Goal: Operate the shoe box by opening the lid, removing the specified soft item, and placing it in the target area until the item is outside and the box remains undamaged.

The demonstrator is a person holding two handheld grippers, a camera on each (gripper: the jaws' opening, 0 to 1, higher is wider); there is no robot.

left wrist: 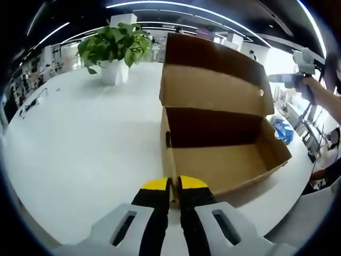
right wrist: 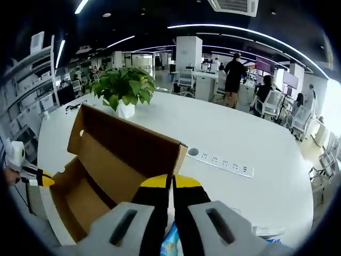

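left hand-held gripper closed at open shoe box edge; right hand-held gripper closed.

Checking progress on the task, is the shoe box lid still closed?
No, the shoe box stands open on the white table, its lid raised upright and its bare cardboard inside showing.

- Left gripper: black jaws with yellow tips, on pale grey slotted mounts.
- Right gripper: same black jaws, yellow tips, grey slotted mounts.
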